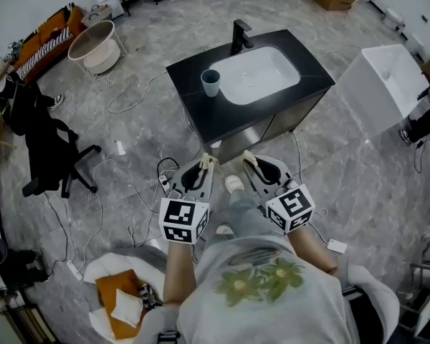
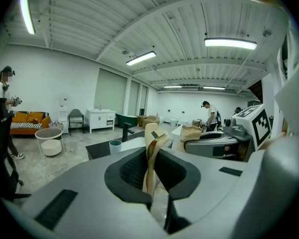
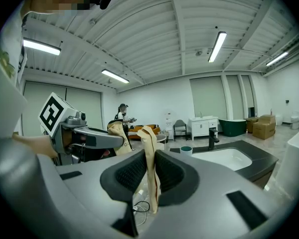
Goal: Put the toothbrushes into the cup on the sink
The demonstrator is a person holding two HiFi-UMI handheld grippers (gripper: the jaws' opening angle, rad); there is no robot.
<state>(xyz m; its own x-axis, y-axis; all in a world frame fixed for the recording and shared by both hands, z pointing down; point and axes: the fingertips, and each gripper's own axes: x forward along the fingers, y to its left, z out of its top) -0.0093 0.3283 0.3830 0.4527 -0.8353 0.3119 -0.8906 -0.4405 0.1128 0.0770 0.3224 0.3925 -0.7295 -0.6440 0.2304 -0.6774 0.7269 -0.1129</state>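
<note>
Toothbrushes (image 2: pixel 152 148) (image 3: pixel 150 168) sit pinched in both near-closed hand-held grippers (image 1: pixel 208 161) (image 1: pixel 249 157).

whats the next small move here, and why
Probably step closer and bring both forward toward the cup: the left gripper grips one tan toothbrush, the right gripper another, and the cup stands on the sink counter, well ahead of them.

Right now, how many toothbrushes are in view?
2. The left toothbrush is clamped in the left hand-held gripper, the right toothbrush in the right hand-held gripper. The cup may hide more.
</note>
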